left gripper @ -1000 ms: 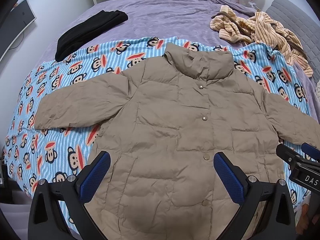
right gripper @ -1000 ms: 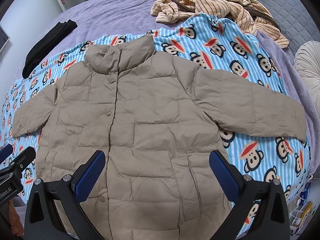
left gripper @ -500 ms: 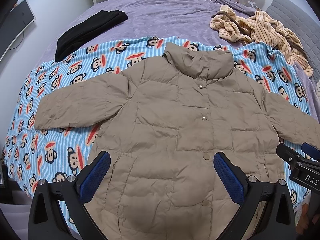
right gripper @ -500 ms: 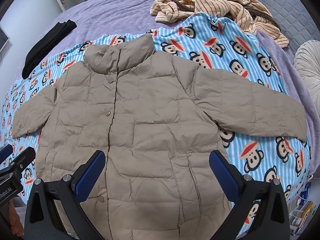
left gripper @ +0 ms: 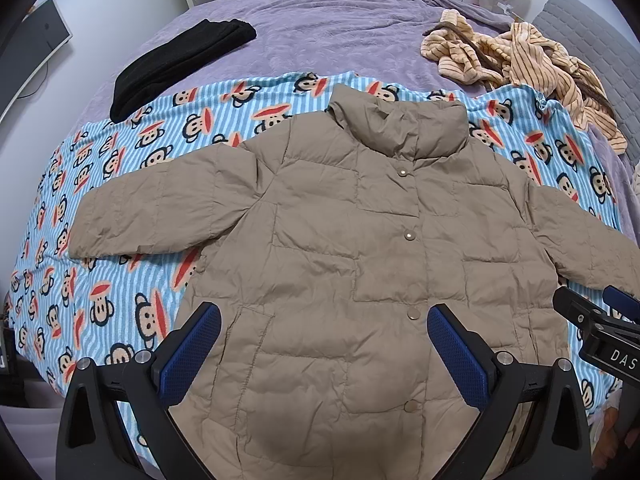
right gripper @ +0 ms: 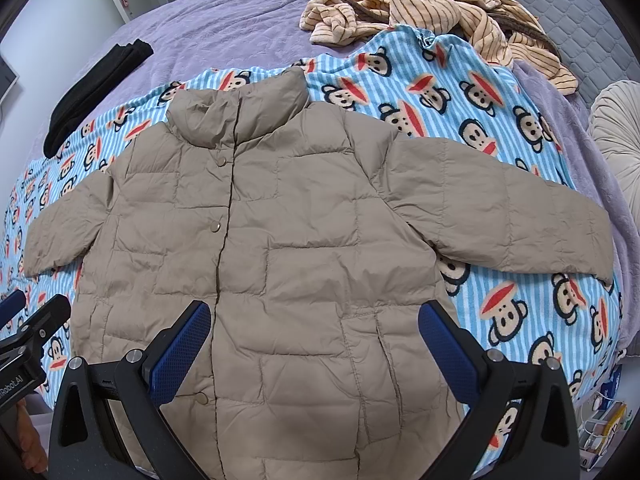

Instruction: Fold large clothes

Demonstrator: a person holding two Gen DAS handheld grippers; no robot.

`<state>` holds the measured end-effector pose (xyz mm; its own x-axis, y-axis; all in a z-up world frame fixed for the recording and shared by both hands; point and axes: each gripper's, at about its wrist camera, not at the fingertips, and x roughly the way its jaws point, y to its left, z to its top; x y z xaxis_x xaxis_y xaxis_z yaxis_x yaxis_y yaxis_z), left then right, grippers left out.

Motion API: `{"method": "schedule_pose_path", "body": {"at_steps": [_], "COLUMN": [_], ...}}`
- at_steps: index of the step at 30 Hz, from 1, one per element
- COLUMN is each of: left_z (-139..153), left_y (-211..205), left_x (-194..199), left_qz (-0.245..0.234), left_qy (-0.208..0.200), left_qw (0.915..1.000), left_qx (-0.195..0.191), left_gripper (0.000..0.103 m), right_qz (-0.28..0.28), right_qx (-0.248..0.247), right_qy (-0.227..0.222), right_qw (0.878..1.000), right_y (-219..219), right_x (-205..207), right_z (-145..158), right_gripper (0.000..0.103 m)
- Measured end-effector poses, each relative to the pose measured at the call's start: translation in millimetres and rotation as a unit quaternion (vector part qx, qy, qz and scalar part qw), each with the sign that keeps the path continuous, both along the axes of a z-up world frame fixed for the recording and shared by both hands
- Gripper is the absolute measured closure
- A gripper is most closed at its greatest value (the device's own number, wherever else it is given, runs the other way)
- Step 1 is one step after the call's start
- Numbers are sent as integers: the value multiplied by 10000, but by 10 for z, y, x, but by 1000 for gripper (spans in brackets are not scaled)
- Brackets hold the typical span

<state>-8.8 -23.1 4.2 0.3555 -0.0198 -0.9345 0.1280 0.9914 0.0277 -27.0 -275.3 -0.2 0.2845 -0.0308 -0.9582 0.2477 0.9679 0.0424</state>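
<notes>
Readable writing: "DAS" on the right tongs' body at the edge of the left view, "Robot.AI" on the left tongs' body in the right view. Left tongs (left gripper: pixel 324 344) spread wide, empty, above the hem of the tan puffer jacket (left gripper: pixel 360 248). Right tongs (right gripper: pixel 314 342) likewise wide apart, holding nothing. Jacket lies flat, snapped shut, sleeves out, on the monkey-print blanket (left gripper: pixel 120 200) on the bed (left gripper: pixel 340 28).

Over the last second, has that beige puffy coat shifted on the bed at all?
No. The coat sits the same against the monkey blanket; its left cuff covers the same faces.
</notes>
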Motion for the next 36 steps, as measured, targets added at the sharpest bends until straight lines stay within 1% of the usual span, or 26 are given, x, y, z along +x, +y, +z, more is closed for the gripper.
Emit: {"method": "schedule_pose_path", "body": {"at_steps": [14,30,33,36], "left_z": [-6,-88,-133,-220], "left_y": [2,20,92,185], "left_x": [-1,46,72,108], "left_qz": [-2,-18,44,65], "left_qy": [2,39,87,230], "left_qw": [10000,10000,9999,9994], "left_qx": [-3,-14,-114,-256], "left_gripper": [0,0,0,0], "right_qz": [-12,-100,-82,-55], "right_qx": [-1,-54,-46,35], "right_qy": [9,80,34,-137], "right_qw": [10000,9999,10000,9999], "right_y": [-6,39,80,131], "right_x": [-3,29,40,43], "right_z": [-5,-57,-50,-28], "right_gripper": [0,0,0,0]}}
